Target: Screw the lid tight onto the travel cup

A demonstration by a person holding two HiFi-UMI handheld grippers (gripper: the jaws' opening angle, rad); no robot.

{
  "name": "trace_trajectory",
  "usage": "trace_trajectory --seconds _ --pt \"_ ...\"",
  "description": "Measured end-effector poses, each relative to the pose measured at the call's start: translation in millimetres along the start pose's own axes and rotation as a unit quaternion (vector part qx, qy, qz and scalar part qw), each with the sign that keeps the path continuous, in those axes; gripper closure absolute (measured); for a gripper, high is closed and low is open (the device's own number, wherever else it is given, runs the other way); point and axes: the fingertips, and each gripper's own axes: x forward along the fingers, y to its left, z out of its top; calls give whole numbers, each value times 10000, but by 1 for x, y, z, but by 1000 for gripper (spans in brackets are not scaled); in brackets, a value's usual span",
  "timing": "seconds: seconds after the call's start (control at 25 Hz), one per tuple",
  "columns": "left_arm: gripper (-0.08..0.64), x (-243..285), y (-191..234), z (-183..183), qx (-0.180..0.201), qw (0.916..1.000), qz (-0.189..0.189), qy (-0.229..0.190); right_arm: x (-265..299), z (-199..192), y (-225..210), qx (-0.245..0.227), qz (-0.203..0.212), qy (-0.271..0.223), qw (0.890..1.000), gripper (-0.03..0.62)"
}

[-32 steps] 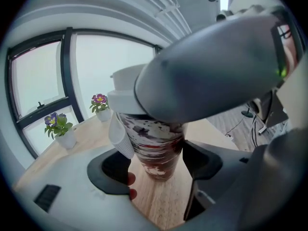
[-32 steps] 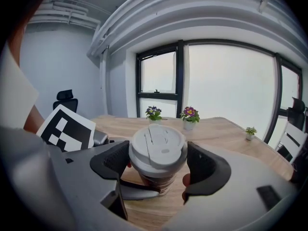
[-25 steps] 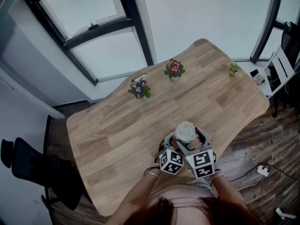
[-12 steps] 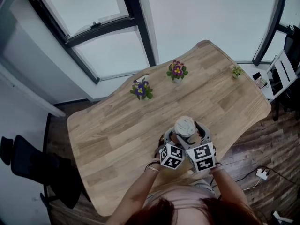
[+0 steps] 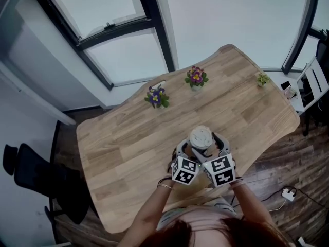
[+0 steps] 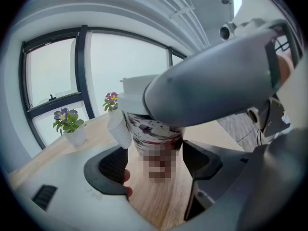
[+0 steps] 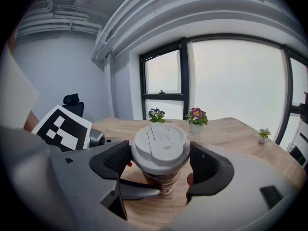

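Now, hardly anything has been moved over the last second. The dark patterned paper travel cup [image 6: 154, 134] is kept upright near the front edge of the pale wooden worktop [image 5: 128, 138]. It is hemmed in by both tools just as before, and only the right marker cube appears turned a shade. The left gripper [image 6: 156, 160] is held low, with its jaws closed against the cup's body on either side, so the cup looks braced. The right gripper [image 7: 160, 161] is set higher. Its jaws are clamped on the rim of the round white plastic lid [image 7: 160, 143], which is seated level on the cup's mouth. From that small turn of the cube, a twist of the lid is judged to be barely under way, certainly not finished. How far the thread has been taken up cannot be told. A slip of the smooth lid between the pads is the risk to be watched, as is a tilt of the light cup if the lower grip is eased. A purple potted flower [image 5: 156, 96] and a pink potted flower [image 5: 196, 77] are left well apart from the action, at the far edge.
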Motion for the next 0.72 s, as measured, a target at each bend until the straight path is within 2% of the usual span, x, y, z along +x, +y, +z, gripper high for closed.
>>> trace_trajectory --seconds 0.24,0.56,0.72 --pt "227 -16 1 -4 -133 9994 311 -73 -9 4 0 -22 119 -164 9998 219" --pt "228 -46 1 -11 -572 9949 807 -205 -31 11 -1 -115 164 -478 9987 221" --pt "288 -62 3 -9 -767 9910 1034 -368 -43 5 -5 14 53 -483 9988 221"
